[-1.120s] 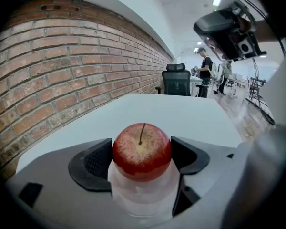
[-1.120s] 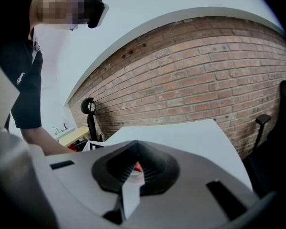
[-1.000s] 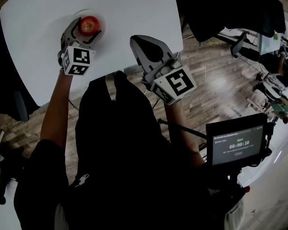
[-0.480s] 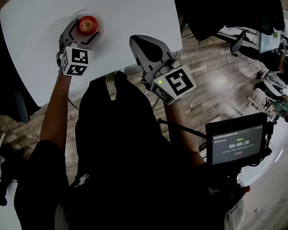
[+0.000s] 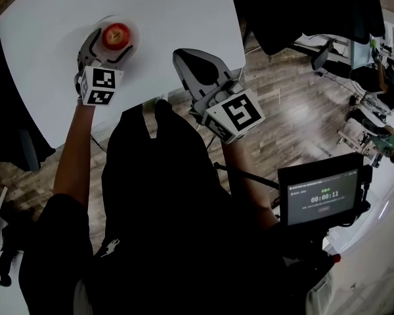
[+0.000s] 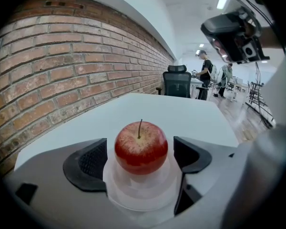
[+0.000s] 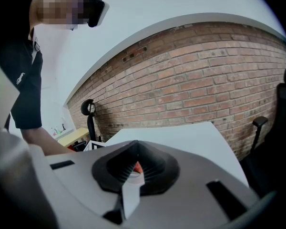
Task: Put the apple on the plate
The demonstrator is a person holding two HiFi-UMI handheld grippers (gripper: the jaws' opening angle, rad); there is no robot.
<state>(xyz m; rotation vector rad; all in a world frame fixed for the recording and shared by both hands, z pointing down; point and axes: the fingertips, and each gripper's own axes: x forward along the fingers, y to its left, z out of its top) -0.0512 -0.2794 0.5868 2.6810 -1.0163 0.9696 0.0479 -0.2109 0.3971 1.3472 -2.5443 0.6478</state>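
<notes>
A red apple (image 5: 116, 35) (image 6: 141, 147) stands upright on a small white plate (image 5: 136, 28) (image 6: 138, 197) near the table's far left. My left gripper (image 5: 113, 43) (image 6: 140, 159) is open around it. Its jaws have just been opening, and a gap shows between each black pad and the apple's sides. My right gripper (image 5: 184, 59) (image 7: 133, 168) hovers over the table's near edge, to the right of the plate. It is shut with nothing in it. A sliver of the apple shows past its tips in the right gripper view.
The white table (image 5: 177, 12) ends close to my right gripper, with wooden floor (image 5: 295, 104) beyond. A brick wall (image 6: 62, 66) runs along the table's far side. Office chairs (image 6: 177, 82) and people stand further off. A screen (image 5: 322, 195) sits at lower right.
The left jaws have spread a little away from the apple, which stays on the plate. Both grippers have lifted slightly.
</notes>
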